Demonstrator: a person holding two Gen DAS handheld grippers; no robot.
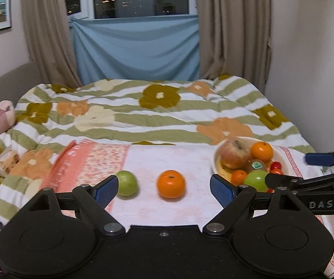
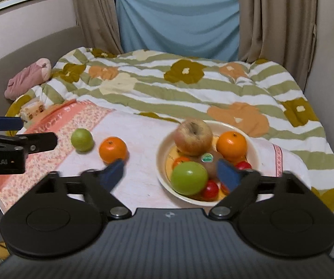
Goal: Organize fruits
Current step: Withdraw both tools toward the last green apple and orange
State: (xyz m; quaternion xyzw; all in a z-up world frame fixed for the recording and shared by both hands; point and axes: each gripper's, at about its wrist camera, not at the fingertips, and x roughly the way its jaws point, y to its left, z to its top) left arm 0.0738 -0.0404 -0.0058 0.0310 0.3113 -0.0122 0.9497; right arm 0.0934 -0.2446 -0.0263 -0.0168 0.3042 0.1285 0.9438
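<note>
A cream bowl (image 2: 161, 153) on the pink cloth holds a large apple (image 2: 193, 137), an orange (image 2: 231, 146), a kiwi (image 2: 210, 162), a green apple (image 2: 189, 177) and small red fruits (image 2: 210, 189). A loose green apple (image 2: 82, 139) and a loose orange (image 2: 113, 150) lie on the cloth to its left. My right gripper (image 2: 170, 174) is open, hovering just in front of the bowl. My left gripper (image 1: 164, 187) is open, low over the cloth with the loose orange (image 1: 171, 183) between its fingers' line and the green apple (image 1: 126, 183) by its left finger. The bowl (image 1: 215, 160) sits to its right.
The pink cloth (image 2: 139, 134) lies on a bed with a flowered striped quilt (image 2: 190, 88). A pink pillow (image 2: 29, 76) and a small packet (image 2: 33, 110) lie at the left. Curtains and a blue sheet hang behind. Walls close in at both sides.
</note>
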